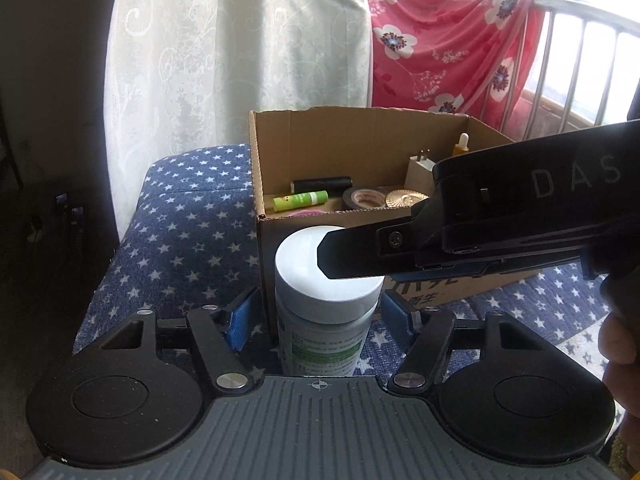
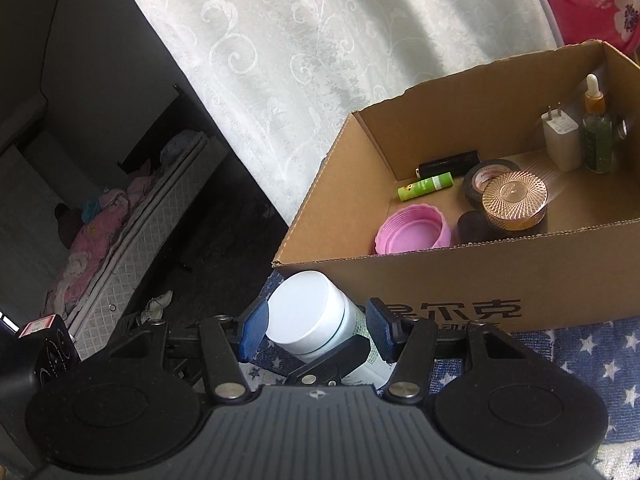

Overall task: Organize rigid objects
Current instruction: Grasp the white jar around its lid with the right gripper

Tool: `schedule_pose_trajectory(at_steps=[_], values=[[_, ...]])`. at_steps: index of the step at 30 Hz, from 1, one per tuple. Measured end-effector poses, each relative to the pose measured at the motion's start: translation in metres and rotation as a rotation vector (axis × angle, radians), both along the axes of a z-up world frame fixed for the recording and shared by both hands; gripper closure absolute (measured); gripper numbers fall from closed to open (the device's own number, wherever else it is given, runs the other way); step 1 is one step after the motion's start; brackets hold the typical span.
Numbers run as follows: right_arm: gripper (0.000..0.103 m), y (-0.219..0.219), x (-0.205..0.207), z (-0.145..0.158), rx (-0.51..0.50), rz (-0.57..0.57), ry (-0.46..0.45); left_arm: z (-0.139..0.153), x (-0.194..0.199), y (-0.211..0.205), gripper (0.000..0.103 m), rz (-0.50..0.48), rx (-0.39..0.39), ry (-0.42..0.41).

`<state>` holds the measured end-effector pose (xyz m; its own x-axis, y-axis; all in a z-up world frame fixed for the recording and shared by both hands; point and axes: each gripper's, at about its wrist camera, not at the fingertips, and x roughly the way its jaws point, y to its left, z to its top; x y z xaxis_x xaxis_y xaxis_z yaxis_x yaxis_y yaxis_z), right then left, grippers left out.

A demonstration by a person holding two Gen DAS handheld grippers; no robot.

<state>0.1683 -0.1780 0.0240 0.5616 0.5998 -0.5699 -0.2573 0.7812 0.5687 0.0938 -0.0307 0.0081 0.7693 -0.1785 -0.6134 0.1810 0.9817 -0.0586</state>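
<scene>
A white-capped pill bottle [image 1: 324, 304] with a green label stands on the star-patterned cloth in front of a cardboard box [image 1: 360, 136]. My left gripper [image 1: 318, 320] is open, its blue pads either side of the bottle with gaps. My right gripper [image 2: 316, 330] reaches in from the right and shows in the left wrist view [image 1: 344, 256] above the cap. In the right wrist view its blue pads flank the bottle [image 2: 308, 316] closely at the cap; contact is unclear. The box [image 2: 500, 280] holds a pink lid [image 2: 412, 232], a green tube [image 2: 426, 186] and a tape roll [image 2: 484, 176].
The box also holds a copper-lidded jar [image 2: 514, 200], a white charger [image 2: 560, 140] and a dropper bottle [image 2: 596, 132]. A lace curtain [image 1: 240, 40] and a red floral blanket [image 1: 440, 40] on a railing stand behind. The cushion edge drops off at left [image 1: 120, 248].
</scene>
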Motion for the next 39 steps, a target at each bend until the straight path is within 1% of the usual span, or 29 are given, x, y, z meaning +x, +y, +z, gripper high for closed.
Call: schedule_pose_trajectory(at_steps=[3,6,8,11,22,28,32,39], values=[[0.049,0.003,0.002,-0.003,-0.005,0.002,0.009,-0.002,0.003,0.002,0.045,0.007,-0.014,0.016],[0.052,0.002,0.003,-0.006,0.018,0.009,0.016,-0.003,0.005,0.001,0.048,0.008,-0.010,0.016],[0.054,0.002,0.003,-0.006,0.025,0.013,0.010,-0.003,0.005,0.000,0.049,0.009,-0.004,0.013],[0.055,0.004,0.003,-0.005,0.025,0.017,0.007,-0.002,0.004,-0.002,0.049,0.015,0.001,0.010],[0.056,0.005,-0.002,-0.002,0.020,0.010,0.005,0.001,-0.001,-0.005,0.050,0.025,-0.005,0.014],[0.056,-0.002,-0.017,0.005,0.018,-0.015,-0.012,0.006,-0.011,-0.013,0.050,0.000,-0.010,-0.001],[0.055,-0.012,-0.032,0.010,0.015,-0.051,-0.024,0.009,-0.020,-0.026,0.050,-0.034,0.006,-0.019],[0.055,-0.028,-0.047,0.015,-0.003,-0.112,-0.016,0.007,-0.027,-0.041,0.050,-0.091,0.003,-0.038]])
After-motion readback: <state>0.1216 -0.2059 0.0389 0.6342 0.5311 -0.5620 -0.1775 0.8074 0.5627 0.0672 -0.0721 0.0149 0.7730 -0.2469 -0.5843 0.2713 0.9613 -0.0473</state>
